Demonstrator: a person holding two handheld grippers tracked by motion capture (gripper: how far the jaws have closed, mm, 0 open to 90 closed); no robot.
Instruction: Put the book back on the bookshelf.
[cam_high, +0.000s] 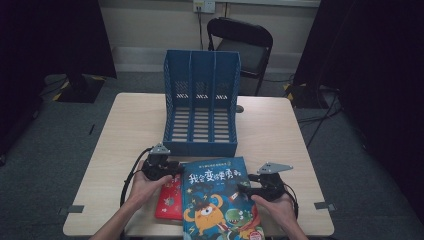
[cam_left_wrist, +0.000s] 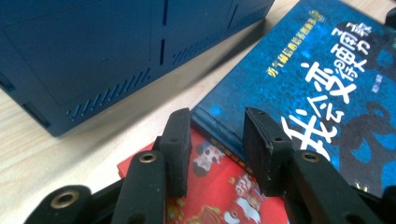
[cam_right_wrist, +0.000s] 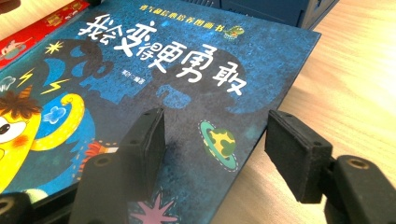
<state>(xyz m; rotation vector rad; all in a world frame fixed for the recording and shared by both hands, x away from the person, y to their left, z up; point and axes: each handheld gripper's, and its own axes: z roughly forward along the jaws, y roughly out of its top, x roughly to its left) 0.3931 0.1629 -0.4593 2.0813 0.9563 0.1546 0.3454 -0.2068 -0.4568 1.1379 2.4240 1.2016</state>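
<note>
A blue picture book (cam_high: 215, 200) with a cartoon monster lies flat at the table's front edge, partly over a red book (cam_high: 169, 200) to its left. My left gripper (cam_high: 176, 169) is at the blue book's upper left corner. In the left gripper view it (cam_left_wrist: 217, 149) stands open, one jaw over the red book (cam_left_wrist: 219, 182), the other over the blue book (cam_left_wrist: 317, 79). My right gripper (cam_high: 243, 186) is at the blue book's right edge. In the right gripper view it (cam_right_wrist: 224, 149) is open and straddles that edge of the blue book (cam_right_wrist: 187, 70), one jaw over the cover, the other over bare table.
A blue three-slot file rack (cam_high: 201, 100) stands just behind the books, close to the left gripper (cam_left_wrist: 93, 56). The wooden table (cam_high: 125, 130) has bare room on both sides of the rack. A black folding chair (cam_high: 245, 45) stands beyond the table.
</note>
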